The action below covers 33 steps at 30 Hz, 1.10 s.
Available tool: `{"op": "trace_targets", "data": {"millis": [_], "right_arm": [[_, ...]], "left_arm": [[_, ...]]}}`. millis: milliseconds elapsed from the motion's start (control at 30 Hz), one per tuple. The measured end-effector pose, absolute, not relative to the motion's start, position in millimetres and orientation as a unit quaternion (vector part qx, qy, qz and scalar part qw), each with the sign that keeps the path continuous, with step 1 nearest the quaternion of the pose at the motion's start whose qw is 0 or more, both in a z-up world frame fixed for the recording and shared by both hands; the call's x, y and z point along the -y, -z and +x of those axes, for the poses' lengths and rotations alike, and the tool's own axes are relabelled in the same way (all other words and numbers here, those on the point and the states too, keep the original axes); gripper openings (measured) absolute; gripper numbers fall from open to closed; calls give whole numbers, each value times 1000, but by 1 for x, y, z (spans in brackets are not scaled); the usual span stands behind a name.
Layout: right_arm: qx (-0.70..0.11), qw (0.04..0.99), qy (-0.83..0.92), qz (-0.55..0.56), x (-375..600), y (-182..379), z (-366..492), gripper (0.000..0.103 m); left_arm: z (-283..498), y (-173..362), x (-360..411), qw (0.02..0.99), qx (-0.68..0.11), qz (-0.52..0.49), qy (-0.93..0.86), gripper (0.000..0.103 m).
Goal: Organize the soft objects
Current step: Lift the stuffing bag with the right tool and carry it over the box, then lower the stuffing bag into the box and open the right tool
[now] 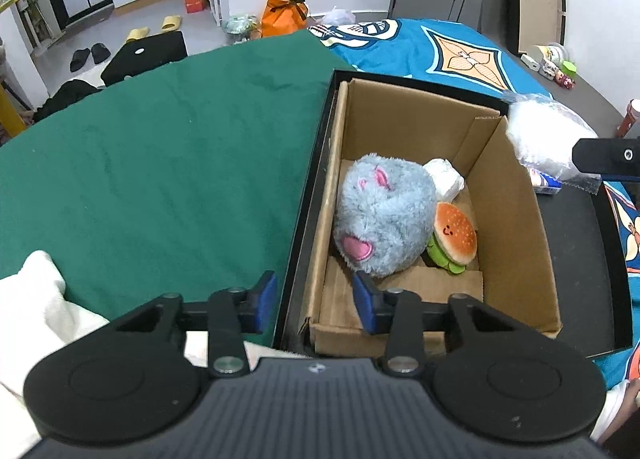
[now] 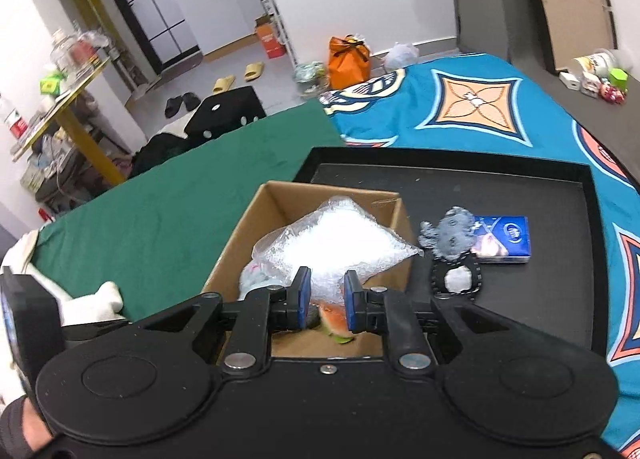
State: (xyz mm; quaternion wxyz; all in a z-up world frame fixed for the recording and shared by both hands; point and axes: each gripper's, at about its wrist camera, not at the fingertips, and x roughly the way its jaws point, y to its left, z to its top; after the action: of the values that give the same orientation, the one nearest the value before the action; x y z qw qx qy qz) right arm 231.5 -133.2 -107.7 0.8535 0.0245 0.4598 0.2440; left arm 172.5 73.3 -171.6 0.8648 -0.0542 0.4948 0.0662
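A cardboard box (image 1: 508, 219) stands in a black tray (image 1: 576, 259). Inside it lie a grey-and-pink plush (image 1: 384, 215), a burger plush (image 1: 456, 237) and a white soft bundle (image 1: 444, 175). My left gripper (image 1: 316, 301) hovers open over the box's near left corner, its pads on either side of the box and tray walls, gripping nothing. My right gripper (image 2: 326, 297) is shut on a clear bubble-wrap bag (image 2: 336, 243), held above the box (image 2: 240, 243). The left wrist view shows that bag (image 1: 540, 135) at the box's far right corner.
On the tray (image 2: 520, 299) beside the box lie a small grey plush (image 2: 452, 239), a blue tissue pack (image 2: 504, 237) and a black ring-shaped item (image 2: 456, 279). A white cloth (image 1: 36, 299) lies on the green cover (image 1: 160, 159). A blue patterned blanket (image 2: 480, 107) lies beyond.
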Motion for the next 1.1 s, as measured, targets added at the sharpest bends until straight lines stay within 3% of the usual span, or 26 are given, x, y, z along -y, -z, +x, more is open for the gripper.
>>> {"op": "trace_targets", "data": {"millis": [367, 1000, 1100], "right_arm": [[-468, 843, -263, -1, 97, 108, 212, 17], [-550, 798, -242, 48, 80, 153, 218, 16], [-587, 772, -230, 75, 85, 169, 225, 22]], "left_arm": [[169, 178, -82, 867, -489, -80, -57, 10], [164, 180, -97, 868, -479, -125, -44, 10], [164, 180, -97, 867, -479, -127, -44, 10]]}}
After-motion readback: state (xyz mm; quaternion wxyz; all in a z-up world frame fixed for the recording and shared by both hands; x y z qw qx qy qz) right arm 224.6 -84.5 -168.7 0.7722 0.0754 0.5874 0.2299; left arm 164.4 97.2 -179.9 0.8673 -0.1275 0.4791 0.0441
